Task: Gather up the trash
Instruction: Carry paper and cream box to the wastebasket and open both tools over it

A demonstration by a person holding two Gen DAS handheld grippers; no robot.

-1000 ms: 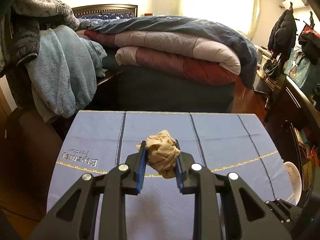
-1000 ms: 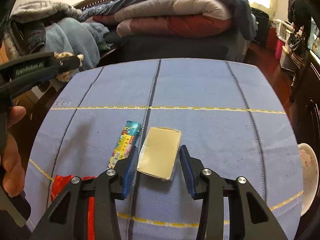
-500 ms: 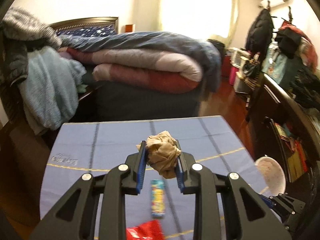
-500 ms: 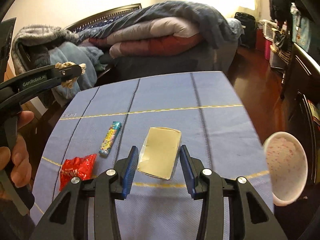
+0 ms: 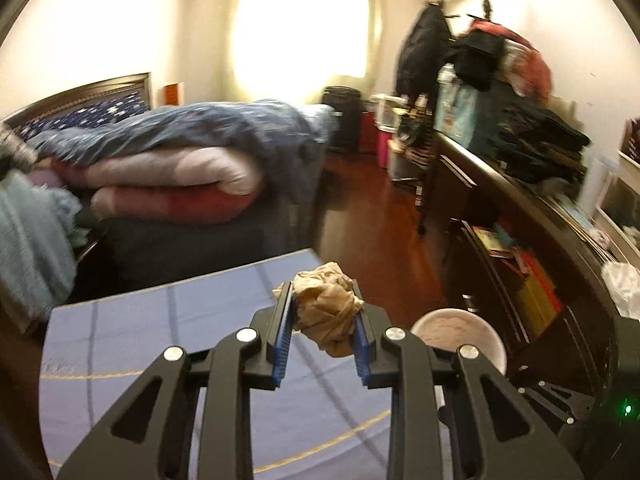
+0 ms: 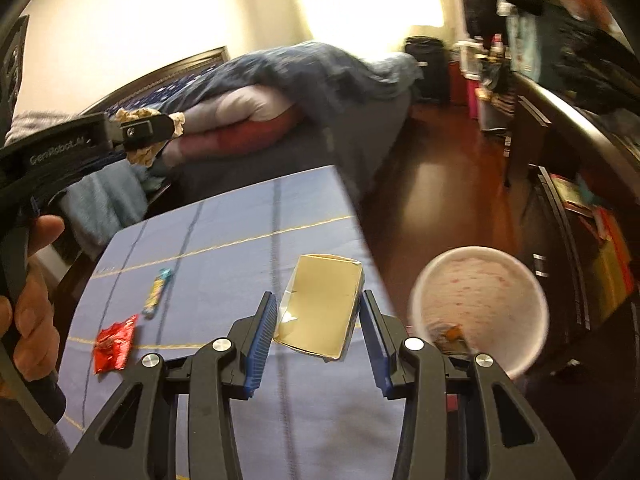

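Beside the blue tabletop (image 6: 224, 240) stands a white bin (image 6: 480, 308). Crumpled paper (image 5: 326, 312) is pinched by the left gripper (image 5: 322, 336), a gold carton (image 6: 320, 308) by the right gripper (image 6: 318, 336). Each should be centred over the bin before release.

Folded quilts (image 5: 172, 168) on bed, hung coats (image 5: 424, 52), blue tablecloth (image 6: 224, 232)

A crumpled tan paper wad (image 5: 326, 312) sat clamped between the left gripper's (image 5: 320, 332) pads. A flattened pale-yellow carton (image 6: 320, 304) was pinched in the right gripper (image 6: 318, 322). Left of that gripper, on the blue cloth, lay a red wrapper (image 6: 113, 343) and a striped candy tube (image 6: 157, 292); to its right stood a white bin (image 6: 478, 300).
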